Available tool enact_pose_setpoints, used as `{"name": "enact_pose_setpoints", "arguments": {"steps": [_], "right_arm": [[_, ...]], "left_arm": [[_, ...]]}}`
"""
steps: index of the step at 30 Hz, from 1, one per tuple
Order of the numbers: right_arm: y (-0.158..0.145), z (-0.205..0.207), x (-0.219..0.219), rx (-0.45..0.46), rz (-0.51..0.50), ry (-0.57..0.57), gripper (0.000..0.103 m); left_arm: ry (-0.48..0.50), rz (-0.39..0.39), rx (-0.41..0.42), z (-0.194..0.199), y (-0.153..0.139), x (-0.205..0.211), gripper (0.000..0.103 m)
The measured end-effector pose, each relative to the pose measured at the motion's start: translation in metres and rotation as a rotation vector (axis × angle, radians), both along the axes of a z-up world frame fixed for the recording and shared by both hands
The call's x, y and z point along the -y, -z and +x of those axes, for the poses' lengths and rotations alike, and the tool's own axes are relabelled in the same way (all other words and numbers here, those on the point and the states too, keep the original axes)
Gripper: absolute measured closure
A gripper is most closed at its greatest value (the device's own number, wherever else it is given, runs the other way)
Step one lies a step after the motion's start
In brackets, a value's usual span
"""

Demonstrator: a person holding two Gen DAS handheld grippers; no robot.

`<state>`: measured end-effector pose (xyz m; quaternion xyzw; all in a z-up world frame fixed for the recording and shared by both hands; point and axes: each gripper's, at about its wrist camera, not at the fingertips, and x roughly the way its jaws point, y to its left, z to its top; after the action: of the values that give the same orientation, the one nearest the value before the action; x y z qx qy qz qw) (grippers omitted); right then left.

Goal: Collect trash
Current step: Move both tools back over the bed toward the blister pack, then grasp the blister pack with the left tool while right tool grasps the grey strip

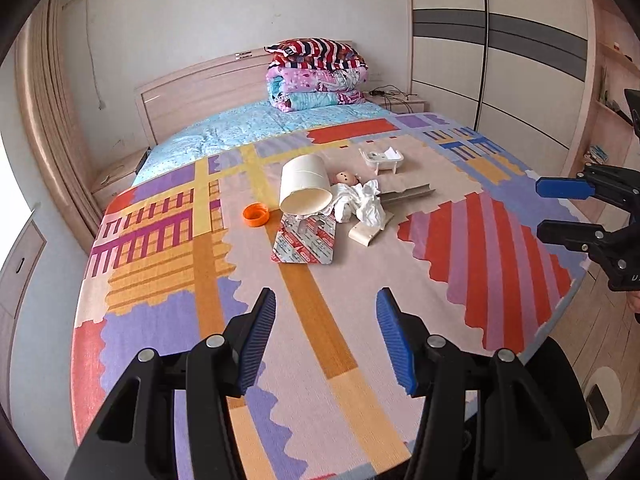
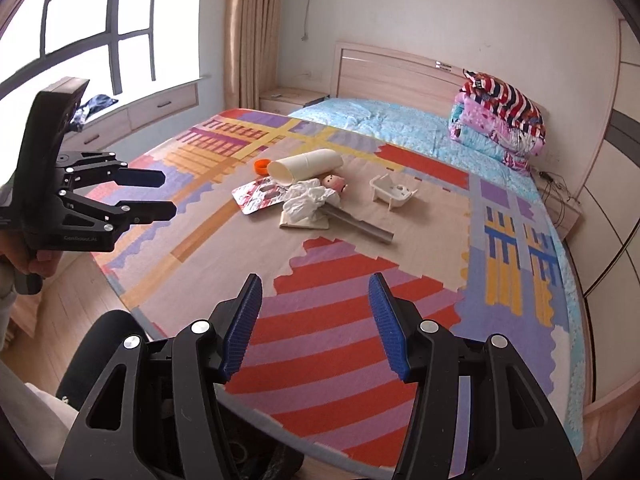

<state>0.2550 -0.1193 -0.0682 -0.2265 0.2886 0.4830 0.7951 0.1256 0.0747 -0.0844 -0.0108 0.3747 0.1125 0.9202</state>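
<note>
Two hand-held grippers are what I'm steering: the left hand-held gripper (image 1: 326, 336) and the right hand-held gripper (image 2: 316, 326) both stand partly open over the bed (image 1: 344, 344), ribbed blue pads apart with nothing between them. From the left wrist view I get the sliding wardrobe (image 1: 500, 52) at upper right; only the right wrist view gives me the window (image 2: 96, 20) and curtain (image 2: 250, 28) at upper left, plus a hand (image 2: 38, 258) gripping the left tool's handle. The trash sits mid-frame on the patterned bedspread: a cream cardboard tube (image 1: 304, 188) lying on its side, a round orange cap (image 1: 256, 214) beside it, a foil blister pack (image 1: 306, 244), crumpled white tissue (image 1: 360, 204), and a grey angled strip (image 2: 360, 228). Behind them, a small white tub (image 2: 394, 193) on legs; its contents are unclear. A doll's head (image 1: 345, 178) touches the tissue. Folded quilts (image 1: 316, 76) are stacked by the headboard.
</note>
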Motion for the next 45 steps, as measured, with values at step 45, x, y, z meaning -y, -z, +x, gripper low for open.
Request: {"name": "enact_pose_setpoints", "arguments": {"steps": [45], "right_arm": [[0.072, 0.097, -0.092, -0.055, -0.150, -0.130, 0.067]], "left_arm": [[0.075, -0.053, -0.111, 0.103, 0.055, -0.053, 0.046]]}}
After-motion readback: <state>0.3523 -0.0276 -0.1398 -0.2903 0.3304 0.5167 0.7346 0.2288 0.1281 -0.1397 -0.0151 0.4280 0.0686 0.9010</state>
